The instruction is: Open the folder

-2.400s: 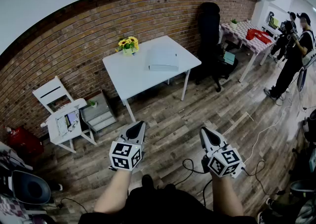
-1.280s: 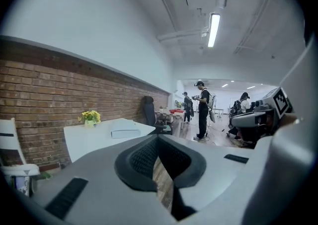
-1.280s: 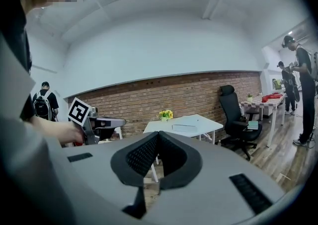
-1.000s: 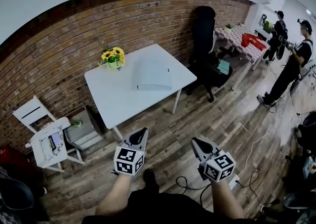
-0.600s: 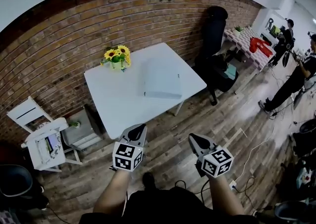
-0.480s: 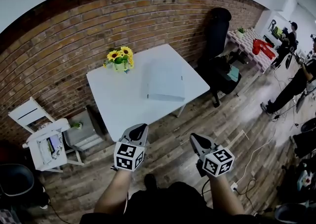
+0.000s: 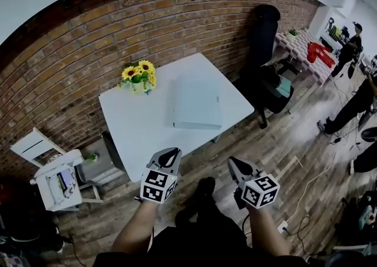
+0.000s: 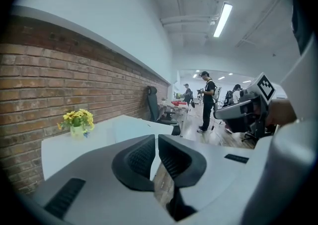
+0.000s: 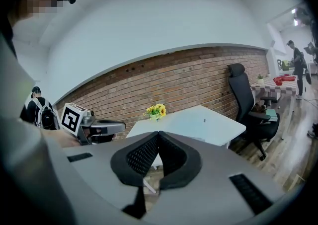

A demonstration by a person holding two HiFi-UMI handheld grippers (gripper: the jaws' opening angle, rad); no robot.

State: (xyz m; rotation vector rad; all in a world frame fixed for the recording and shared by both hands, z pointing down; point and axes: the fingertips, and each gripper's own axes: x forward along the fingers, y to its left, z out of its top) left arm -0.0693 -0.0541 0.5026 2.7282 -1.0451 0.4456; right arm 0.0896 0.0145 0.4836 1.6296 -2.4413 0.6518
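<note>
Two empty grippers, left (image 7: pixel 170 155) and right (image 7: pixel 235 164), jaws pressed together, hover just short of a white table (image 7: pixel 132 127). A pale closed folder (image 7: pixel 197 104) lies flat mid-table. It looks light, stiff and smooth, probably slippery, so pinch a free cover edge.

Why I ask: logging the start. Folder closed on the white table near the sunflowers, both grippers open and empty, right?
No: the left gripper and right gripper are shut, not open, as both gripper views show. Empty, yes; the folder lies closed on the white table near the sunflowers.
</note>
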